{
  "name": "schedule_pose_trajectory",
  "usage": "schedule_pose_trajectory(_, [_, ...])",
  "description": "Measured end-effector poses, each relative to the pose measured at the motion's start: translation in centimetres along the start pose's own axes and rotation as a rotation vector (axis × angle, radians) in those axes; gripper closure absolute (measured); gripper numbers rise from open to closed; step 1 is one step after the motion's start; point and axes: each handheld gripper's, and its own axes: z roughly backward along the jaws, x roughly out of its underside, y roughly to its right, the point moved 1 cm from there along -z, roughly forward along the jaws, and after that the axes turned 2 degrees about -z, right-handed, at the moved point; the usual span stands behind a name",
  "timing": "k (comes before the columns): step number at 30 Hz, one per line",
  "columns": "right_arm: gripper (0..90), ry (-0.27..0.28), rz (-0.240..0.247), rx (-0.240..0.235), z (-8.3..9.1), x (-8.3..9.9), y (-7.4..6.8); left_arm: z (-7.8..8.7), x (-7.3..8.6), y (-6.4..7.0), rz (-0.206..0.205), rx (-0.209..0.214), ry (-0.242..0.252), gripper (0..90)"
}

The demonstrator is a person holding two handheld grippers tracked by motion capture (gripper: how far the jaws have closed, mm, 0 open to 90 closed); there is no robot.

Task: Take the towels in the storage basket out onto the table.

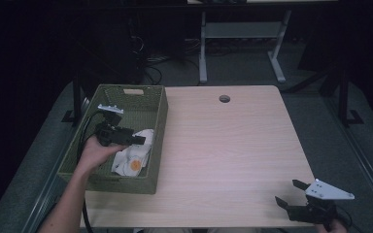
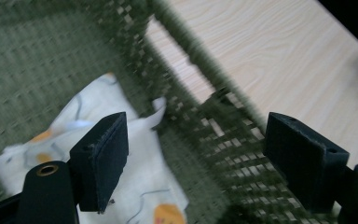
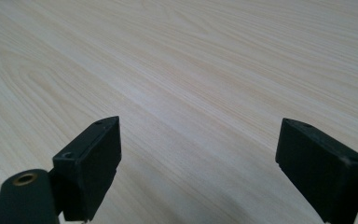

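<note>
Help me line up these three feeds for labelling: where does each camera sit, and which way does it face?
High view: above the near table edge, facing forward and down on the table, green basket, left gripper and right gripper.
Left gripper view: rides the left gripper, looking between open jaws at the white cloth.
Right gripper view: rides the right gripper, over bare tabletop.
Shared: high and left gripper views show basket and cloth.

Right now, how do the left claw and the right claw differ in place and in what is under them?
The left claw is over the green basket at the table's left side; the right claw is at the near right corner. White cloth with orange spots lies under the left claw; bare table lies under the right claw. The left claw points right, the right claw points left and away. Both are open and hold nothing.
</note>
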Motion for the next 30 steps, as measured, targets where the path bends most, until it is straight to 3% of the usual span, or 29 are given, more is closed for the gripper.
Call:
schedule_pose_trajectory(4, [13.8,-0.001,0.005,-0.002,0.0,0.0,0.0,-0.5,0.4,-0.8,0.026,-0.034,-0.029,21.9])
schedule_pose_trajectory(9, [13.8,0.002,0.014,-0.001,0.0,-0.1,0.0,-1.0,0.5,-1.5,0.051,-0.028,-0.073,22.2])
schedule_pose_trajectory(20, [13.9,0.008,0.023,-0.006,0.0,-0.2,-0.1,-2.9,0.7,-2.9,0.103,-0.125,-0.189,22.0])
schedule_pose_trajectory(27, [13.8,0.007,0.026,-0.01,-0.1,-0.2,-0.2,-4.4,1.2,-3.4,0.1,-0.183,-0.319,22.3])
schedule_pose_trajectory(30, [13.8,0.005,0.029,-0.01,-0.1,-0.2,-0.2,-4.7,1.4,-3.7,0.113,-0.208,-0.348,23.0])
